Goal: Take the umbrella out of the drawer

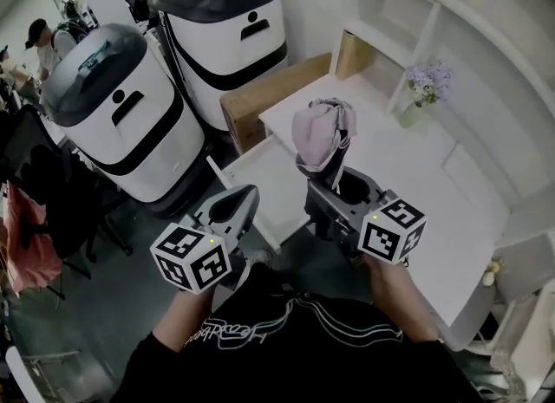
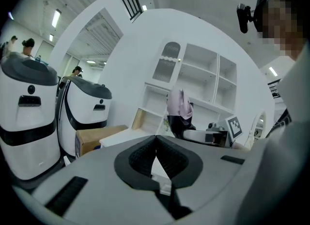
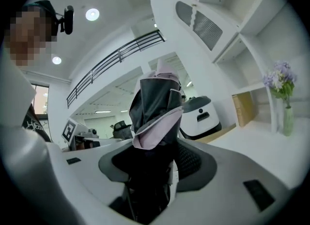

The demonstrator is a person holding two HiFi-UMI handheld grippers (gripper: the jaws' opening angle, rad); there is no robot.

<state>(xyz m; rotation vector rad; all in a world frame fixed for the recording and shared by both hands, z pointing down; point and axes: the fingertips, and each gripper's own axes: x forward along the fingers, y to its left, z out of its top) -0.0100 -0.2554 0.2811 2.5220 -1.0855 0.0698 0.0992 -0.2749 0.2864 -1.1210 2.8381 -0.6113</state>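
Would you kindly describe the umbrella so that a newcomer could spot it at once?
Start at the white desk; by its open drawer, the right gripper holds the folded umbrella upright. It is the only pink-and-dark fabric bundle there.

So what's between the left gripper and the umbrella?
In the head view, the open white drawer lies between the left gripper and the umbrella, which the right gripper holds.

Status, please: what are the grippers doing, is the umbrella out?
Right gripper shut on umbrella, upright, clear of open drawer. Left gripper shut, empty. Path looks clear.
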